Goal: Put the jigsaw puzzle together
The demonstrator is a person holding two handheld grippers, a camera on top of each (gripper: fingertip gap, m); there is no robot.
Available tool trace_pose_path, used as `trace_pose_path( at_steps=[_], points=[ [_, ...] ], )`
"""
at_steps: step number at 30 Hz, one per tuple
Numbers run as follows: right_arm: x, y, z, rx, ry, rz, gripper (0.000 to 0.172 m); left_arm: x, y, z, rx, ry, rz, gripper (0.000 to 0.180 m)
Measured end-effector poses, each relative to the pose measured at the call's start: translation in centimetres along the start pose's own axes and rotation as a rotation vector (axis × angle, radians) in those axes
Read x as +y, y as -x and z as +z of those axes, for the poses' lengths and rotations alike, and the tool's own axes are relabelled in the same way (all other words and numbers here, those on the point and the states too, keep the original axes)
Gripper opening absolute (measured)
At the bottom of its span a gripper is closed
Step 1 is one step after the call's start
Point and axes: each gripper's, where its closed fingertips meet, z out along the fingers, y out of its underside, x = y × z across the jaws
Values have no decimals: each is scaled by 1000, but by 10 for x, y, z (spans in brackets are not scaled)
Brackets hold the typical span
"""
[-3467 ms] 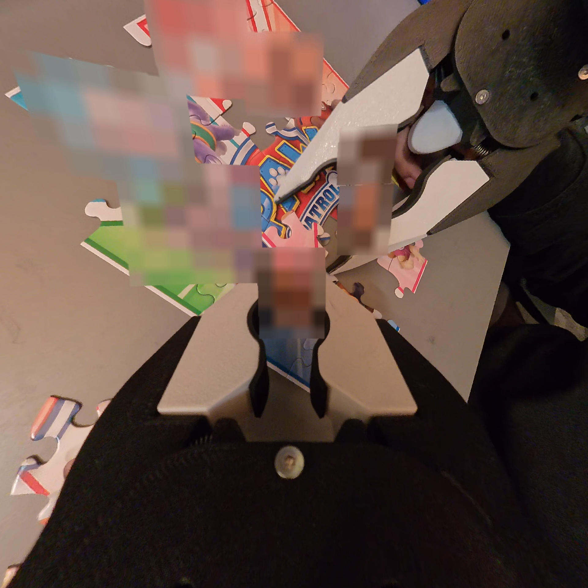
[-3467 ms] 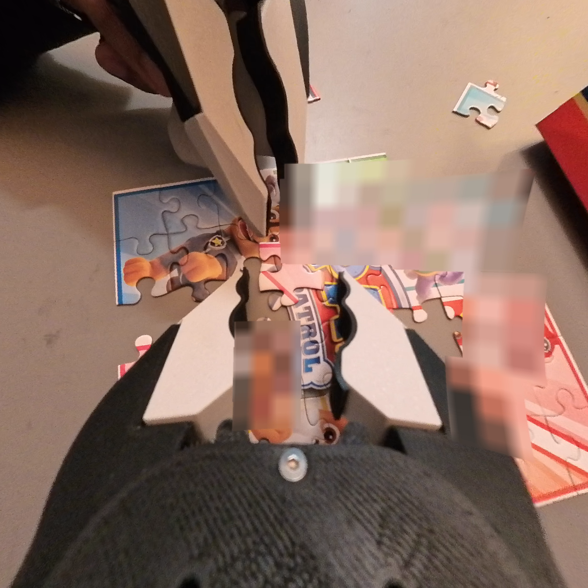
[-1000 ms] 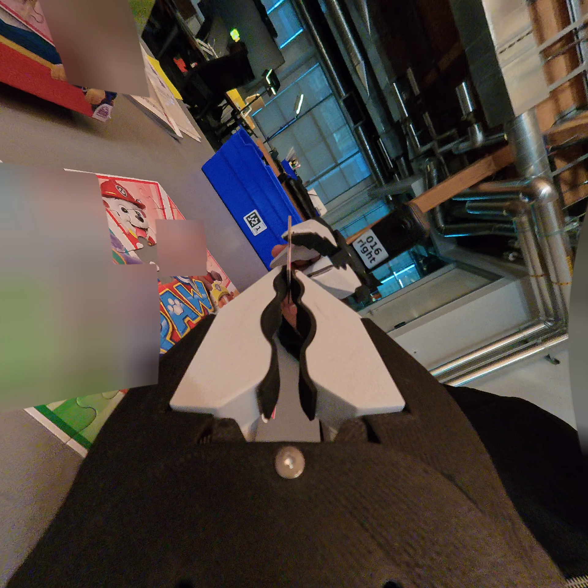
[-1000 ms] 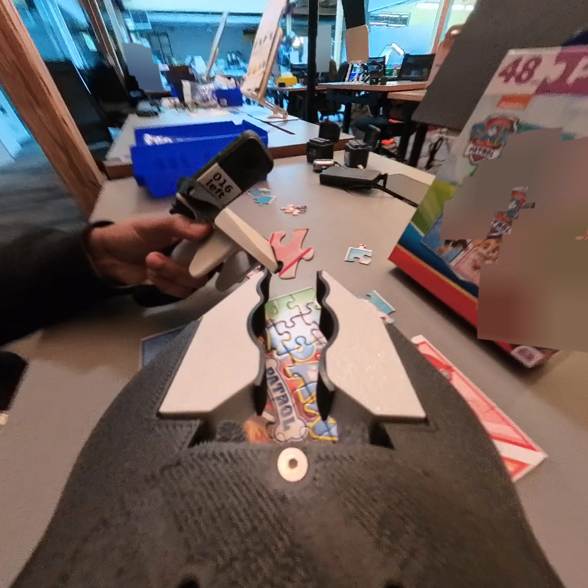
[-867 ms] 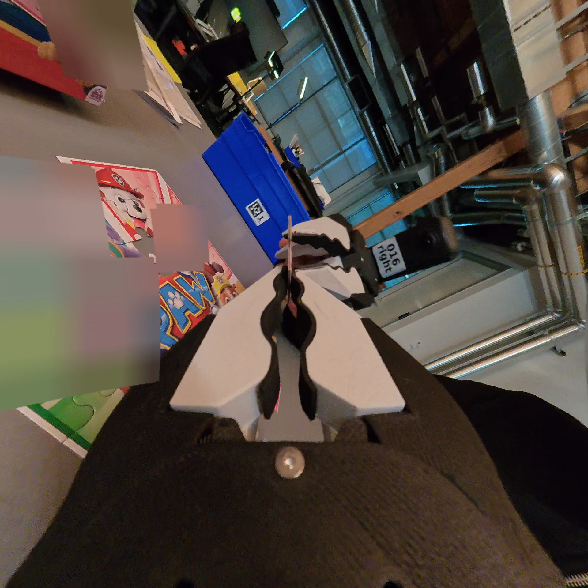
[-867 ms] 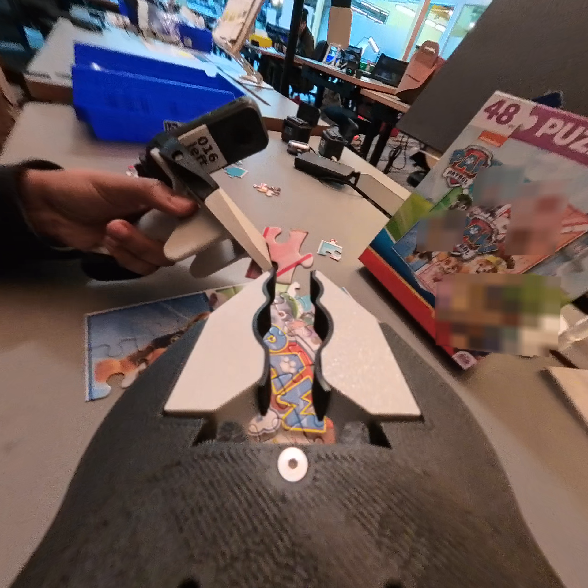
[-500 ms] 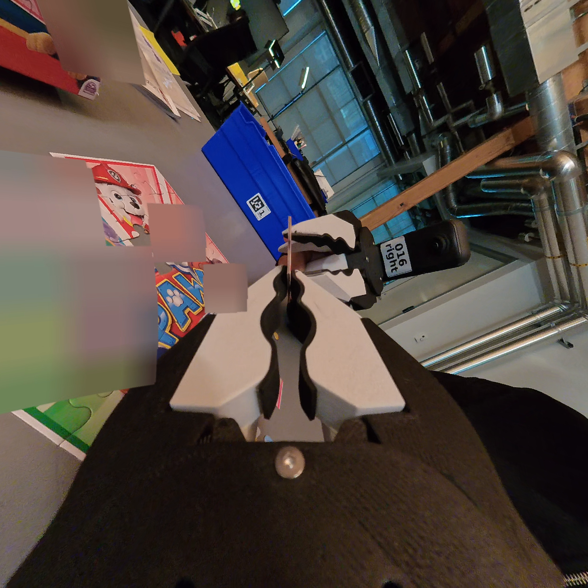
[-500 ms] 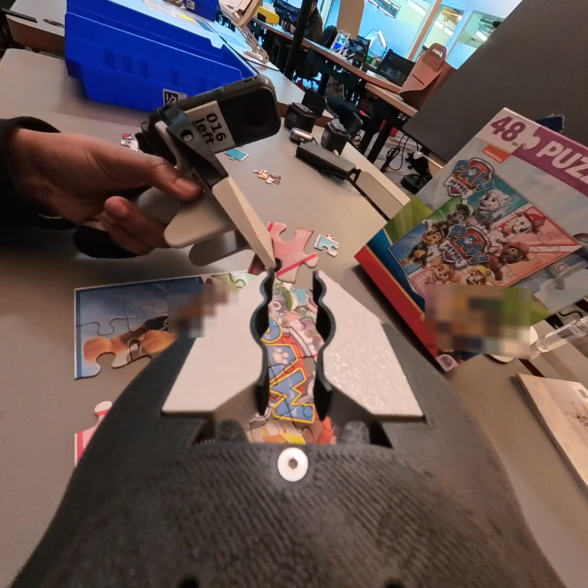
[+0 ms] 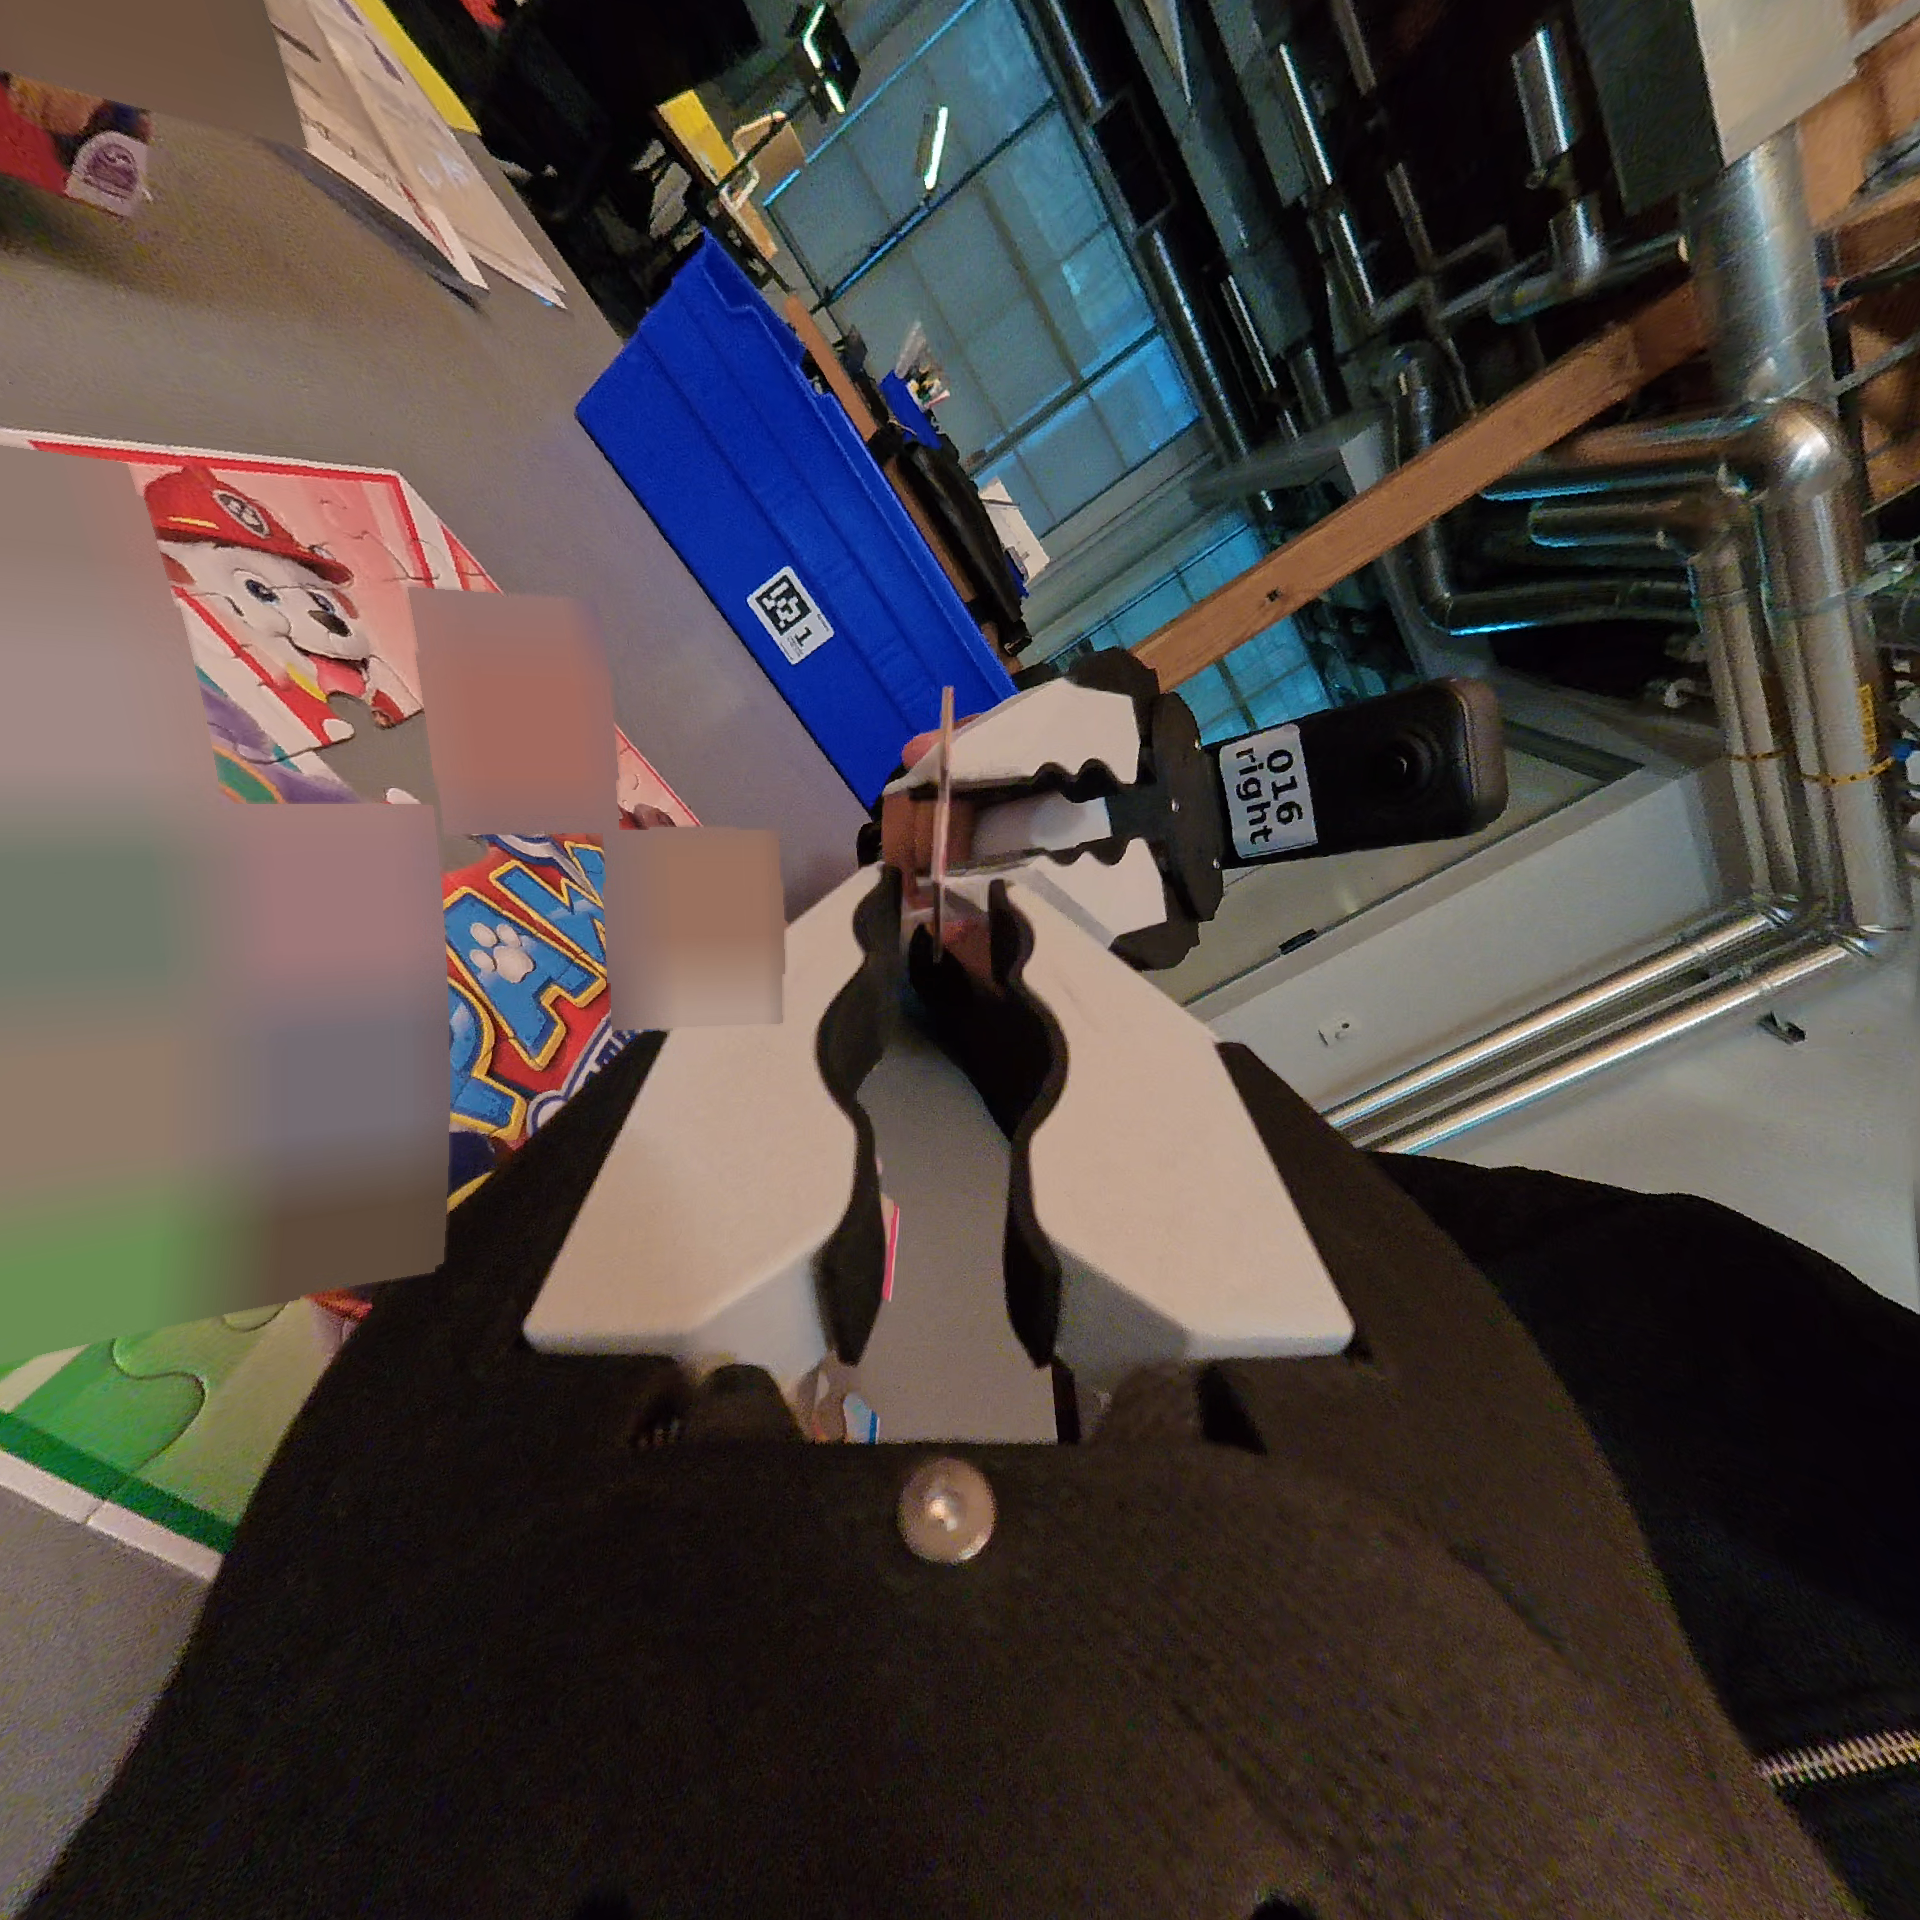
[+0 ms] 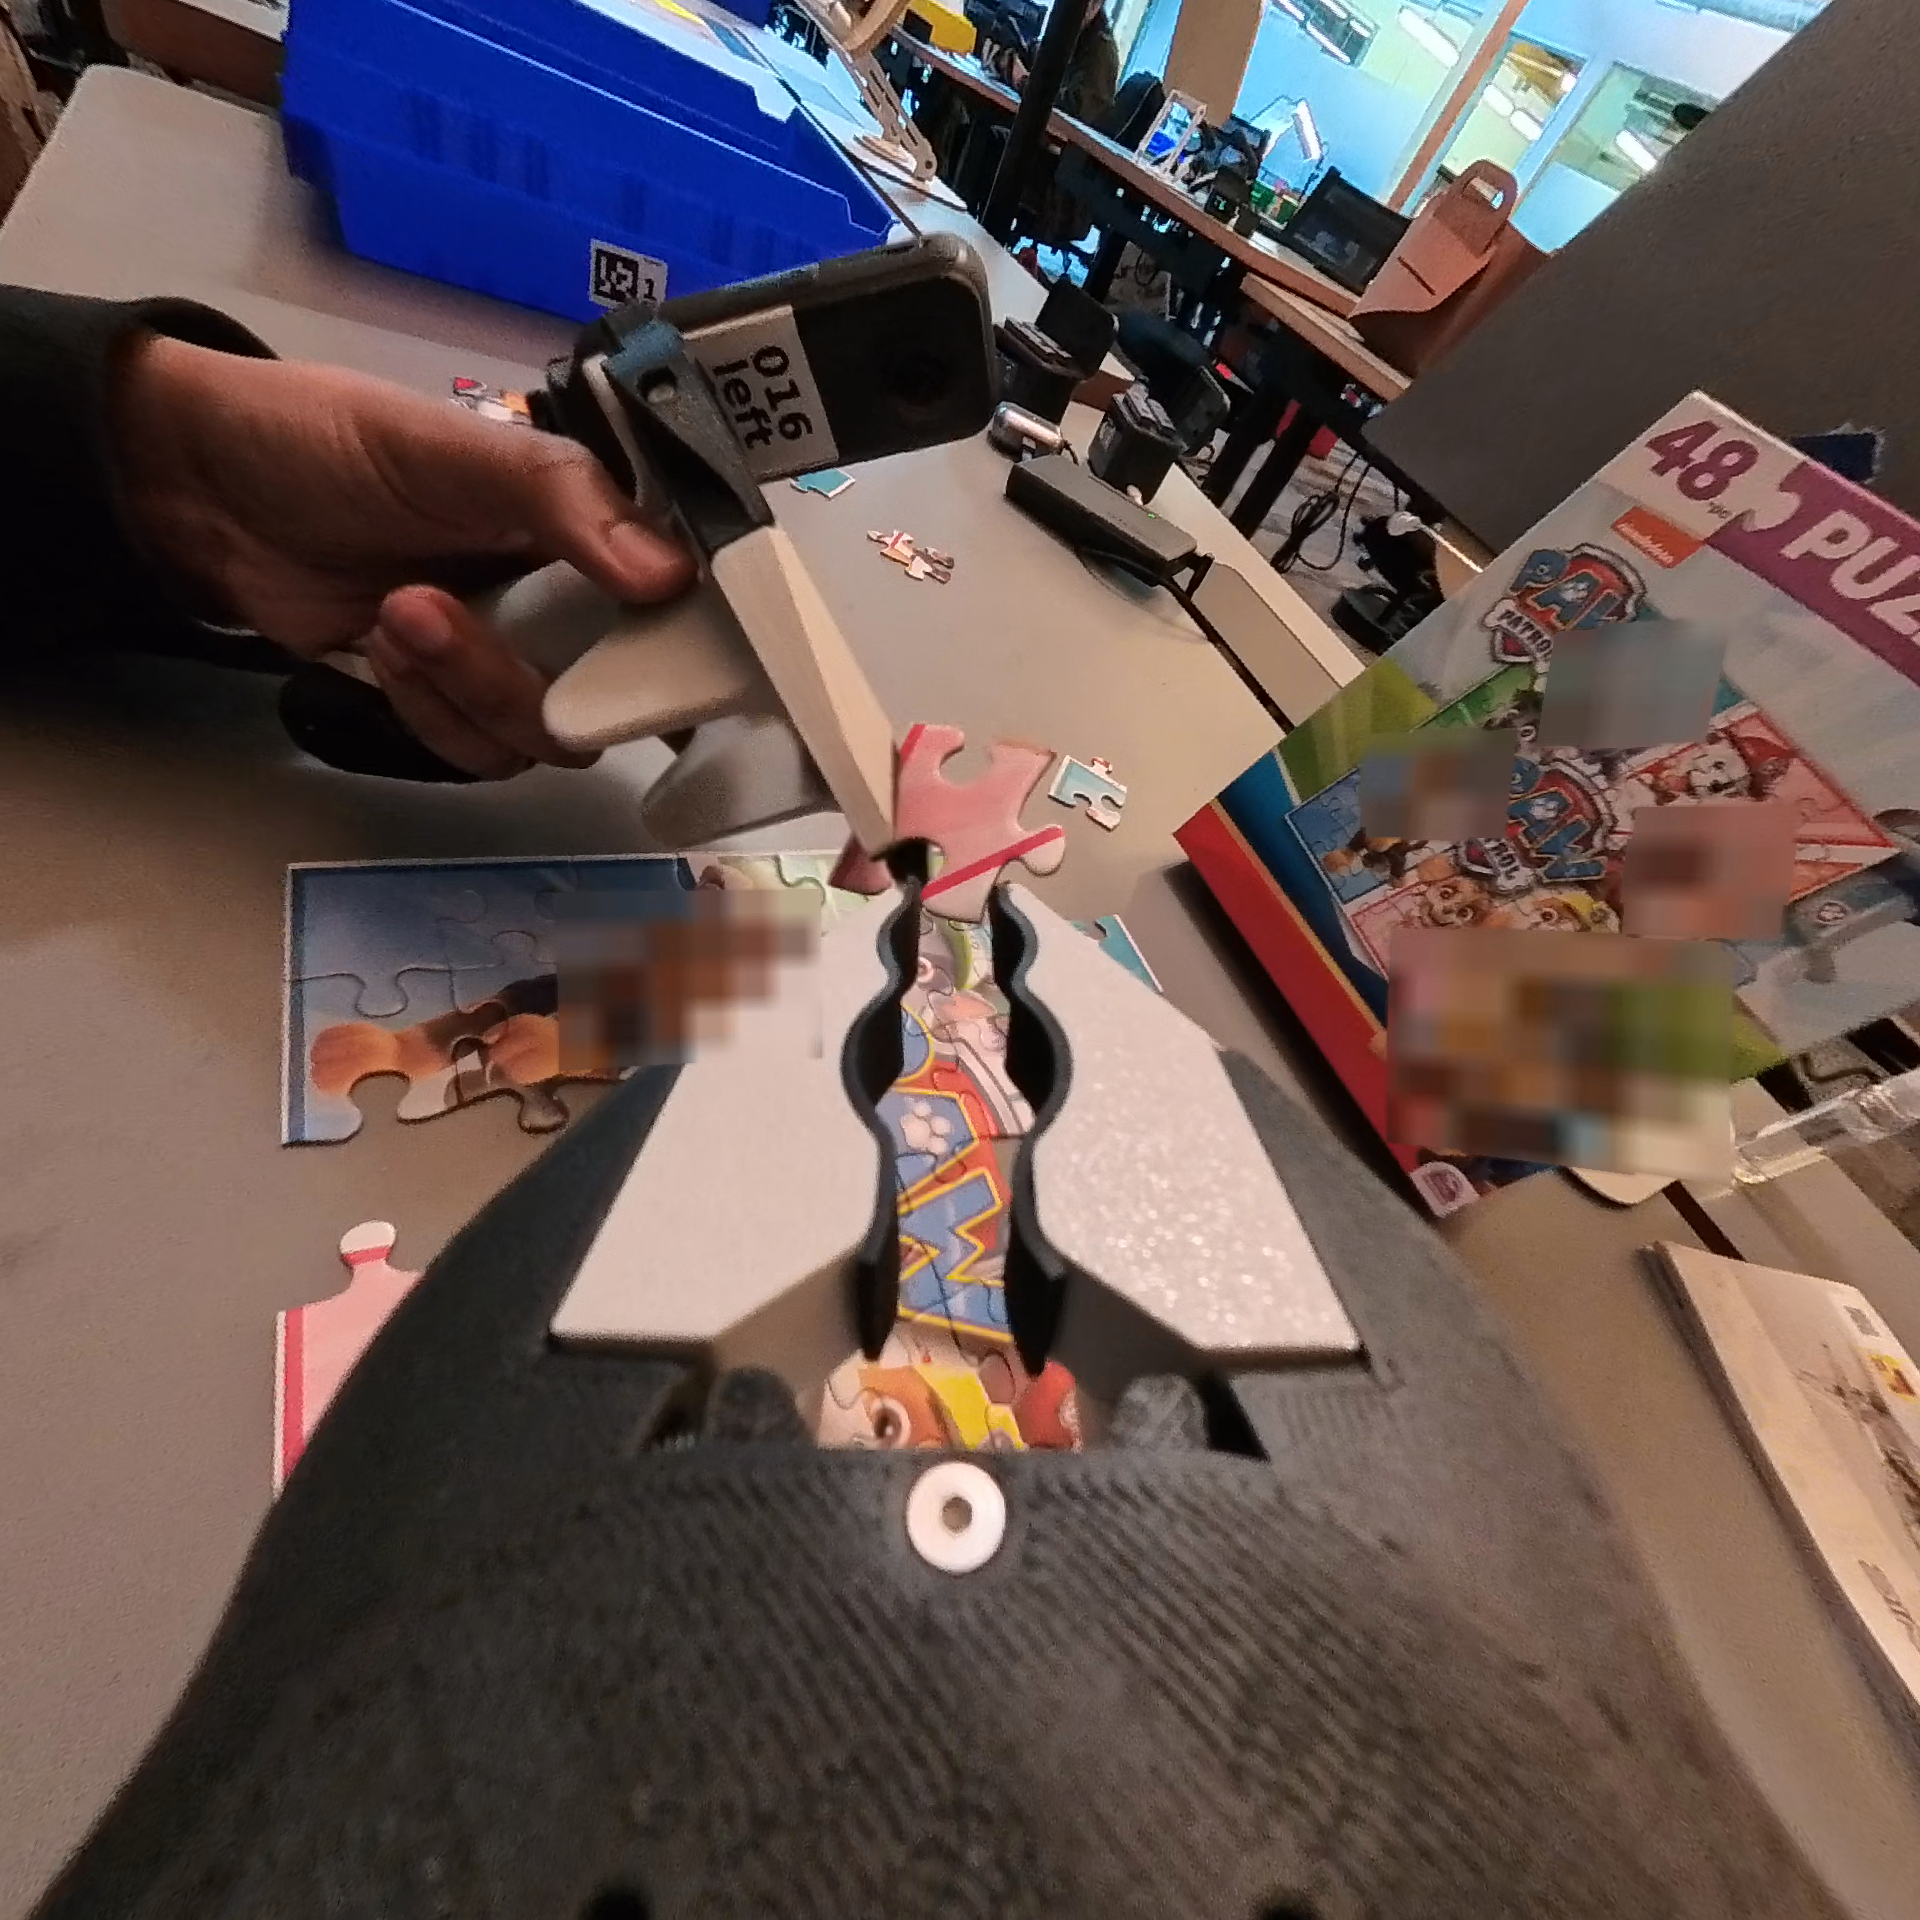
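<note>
The puzzle piece (image 10: 971, 810) is pale pink with two thin red stripes, one at its upper left corner and one slanting across its lower part. A round notch is cut into its top edge. It is held up in the air above the grey table (image 10: 1091, 665), standing on edge. It sits at twelve o'clock from the right gripper (image 10: 956, 904), whose tips pinch its lower tab. The left gripper (image 9: 940, 914) comes in from ten o'clock, its fingertips standing spread on either side of the piece's thin edge.
</note>
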Motion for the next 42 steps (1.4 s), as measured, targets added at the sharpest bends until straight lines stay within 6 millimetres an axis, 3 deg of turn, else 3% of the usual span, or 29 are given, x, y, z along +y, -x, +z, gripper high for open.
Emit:
trace_pose_path(
  at_steps=[4, 9, 13, 15, 18, 22, 30, 37, 42],
  points=[
    [10, -4, -15, 1, 6, 16, 12, 2, 2, 0, -27, 15, 24, 19],
    [54, -2, -51, -115, 122, 66, 12, 11, 4, 3, -116, 84, 117, 24],
    [79, 20, -79, -311, 191, 154, 12, 54, 8, 23, -223, 343, 349, 2],
    [86, 31, -86, -368, 218, 158, 12, 73, 16, 33, -284, 445, 538, 0],
    [93, 54, -92, -491, 266, 169, 12, 100, 16, 41, -280, 581, 631, 0],
    [81, 80, -98, -606, 252, 140, 12, 112, 17, 42, -289, 655, 656, 0],
    [92, 90, -98, -668, 343, 152, 13, 125, 29, 37, -346, 742, 657, 0],
    [95, 78, -90, -587, 333, 163, 26, 128, 30, 36, -343, 754, 664, 0],
    [66, 57, -82, -464, 146, 211, 26, 121, 27, 39, -336, 713, 661, 0]
  ],
)
